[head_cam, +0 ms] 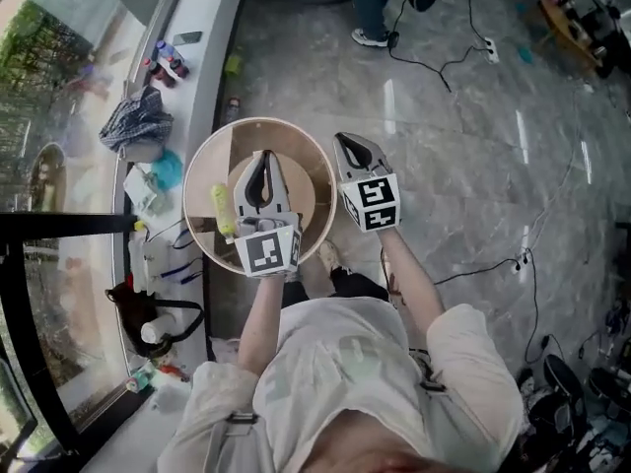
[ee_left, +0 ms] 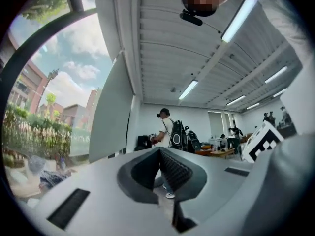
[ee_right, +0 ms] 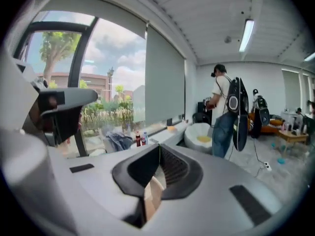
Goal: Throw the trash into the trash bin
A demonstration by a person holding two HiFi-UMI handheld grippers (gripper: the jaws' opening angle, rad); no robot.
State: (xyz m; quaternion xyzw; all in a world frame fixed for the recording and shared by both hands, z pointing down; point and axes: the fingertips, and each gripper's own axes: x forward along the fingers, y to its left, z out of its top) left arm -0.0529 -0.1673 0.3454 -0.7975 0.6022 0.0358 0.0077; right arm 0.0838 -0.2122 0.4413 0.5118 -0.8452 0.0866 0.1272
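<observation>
With a yellow-green roll of trash (head_cam: 223, 209) lying inside the round pale wooden bin (head_cam: 201, 162), the left gripper (head_cam: 264, 159) and right gripper (head_cam: 342, 138) are hovering above it, fingers pressed together, empty.

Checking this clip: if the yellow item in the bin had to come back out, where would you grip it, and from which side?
Probably across its middle, coming straight down from above. The yellow item lies long and narrow close to the bin wall, so only its top side looks free for the jaws.
</observation>
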